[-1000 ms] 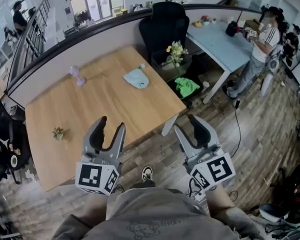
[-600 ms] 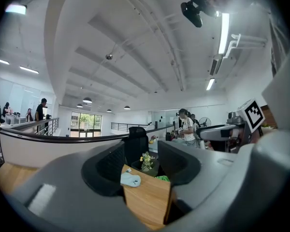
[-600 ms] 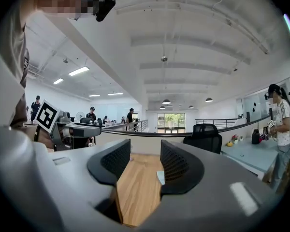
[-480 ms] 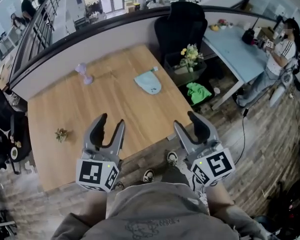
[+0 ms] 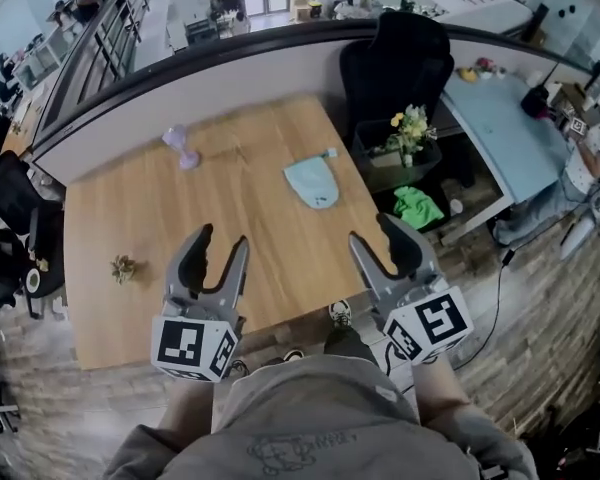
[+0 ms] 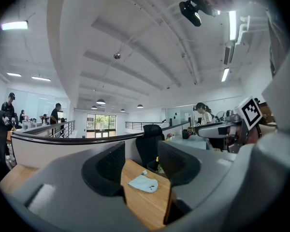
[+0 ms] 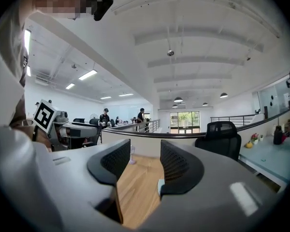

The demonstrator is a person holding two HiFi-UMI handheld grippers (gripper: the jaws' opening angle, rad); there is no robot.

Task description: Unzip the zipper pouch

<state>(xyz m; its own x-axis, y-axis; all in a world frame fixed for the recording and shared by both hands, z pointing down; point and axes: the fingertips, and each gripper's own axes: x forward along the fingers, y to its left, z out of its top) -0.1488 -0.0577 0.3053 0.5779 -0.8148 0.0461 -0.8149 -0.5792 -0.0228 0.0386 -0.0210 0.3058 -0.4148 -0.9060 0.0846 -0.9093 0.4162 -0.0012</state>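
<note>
Left claw (image 5: 221,238) and right claw (image 5: 375,230) hover wide, empty, at the near edge of the wooden surface (image 5: 230,218). Black office chair (image 5: 395,68) stands behind its far corner; light-blue zipper pouch (image 5: 312,181) lies near there, bare wood around, lilac ornament (image 5: 182,146) well apart.

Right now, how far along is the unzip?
Nothing looks done: the pouch lies on the table, apart from both grippers. In hand: nothing; the left gripper and right gripper hang open and empty near the table's front edge. Left: reach it, hold it, pull the zipper.
</note>
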